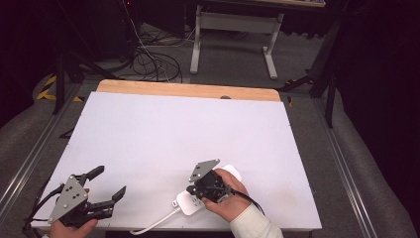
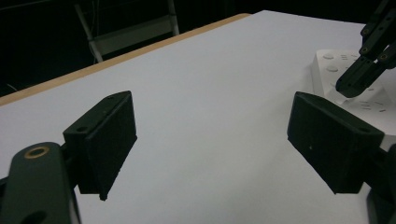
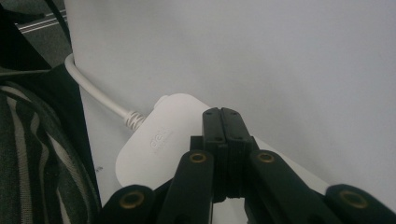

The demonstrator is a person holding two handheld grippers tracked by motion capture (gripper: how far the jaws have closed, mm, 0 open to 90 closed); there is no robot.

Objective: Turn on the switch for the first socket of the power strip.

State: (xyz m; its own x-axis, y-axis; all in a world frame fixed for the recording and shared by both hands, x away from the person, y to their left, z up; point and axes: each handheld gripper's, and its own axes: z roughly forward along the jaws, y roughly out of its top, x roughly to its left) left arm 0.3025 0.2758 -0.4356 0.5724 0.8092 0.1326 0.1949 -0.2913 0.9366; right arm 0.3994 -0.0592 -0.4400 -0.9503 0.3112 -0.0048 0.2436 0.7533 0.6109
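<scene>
A white power strip (image 1: 187, 203) lies near the table's front edge, right of centre, and its white cable (image 1: 153, 224) runs off the front edge. My right gripper (image 1: 195, 192) is over the strip, shut, with nothing between its jaws. In the right gripper view the closed tips (image 3: 222, 114) point along the power strip (image 3: 159, 144) towards its cable (image 3: 93, 91) end. I cannot tell whether they touch it. My left gripper (image 1: 108, 182) is at the front left, open and empty. Its view (image 2: 212, 135) shows bare table between the jaws, with the power strip (image 2: 345, 60) and the right gripper (image 2: 355, 81) far right.
The white table top (image 1: 173, 129) has a wooden strip (image 1: 188, 90) along its far edge. Beyond it a white desk frame (image 1: 233, 39) and loose cables (image 1: 153, 64) are on the grey floor. A striped sleeve (image 3: 28, 154) is at the left of the right gripper view.
</scene>
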